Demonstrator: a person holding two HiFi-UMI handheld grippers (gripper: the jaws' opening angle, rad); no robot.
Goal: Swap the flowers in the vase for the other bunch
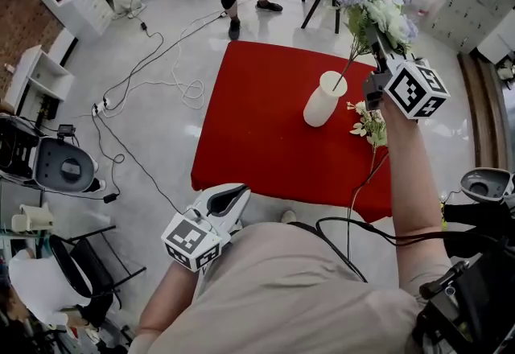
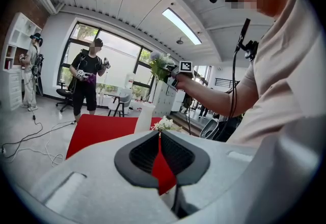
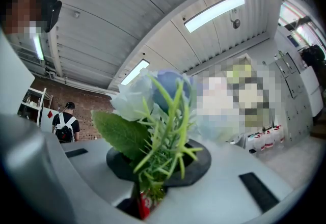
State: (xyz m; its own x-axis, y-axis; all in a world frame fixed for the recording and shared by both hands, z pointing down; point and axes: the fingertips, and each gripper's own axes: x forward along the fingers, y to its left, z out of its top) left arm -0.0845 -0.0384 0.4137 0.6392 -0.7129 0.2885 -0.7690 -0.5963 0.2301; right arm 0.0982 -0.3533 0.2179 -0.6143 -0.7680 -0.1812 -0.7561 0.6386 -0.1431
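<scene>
Head view: the red table [image 1: 265,143] carries a white vase [image 1: 324,100] upright near its right edge. Above and right of the vase, the right gripper [image 1: 378,47] holds the blue-and-white bunch [image 1: 372,8] aloft. One thin stem slants down to the vase's mouth (whether its tip is inside, I cannot tell). The white bunch [image 1: 368,124] lies by the right edge just beside the vase, its long stem trailing over the near edge. The left gripper [image 1: 237,193] hangs off the near edge by the left corner.

Left gripper view: the left gripper [image 2: 159,136] has its pads meeting at the tips, with nothing between them.

Right gripper view: the right gripper [image 3: 153,177] is clamped on the bunch's [image 3: 153,116] green stems, with leaves and blooms rising straight out of the jaws.
</scene>
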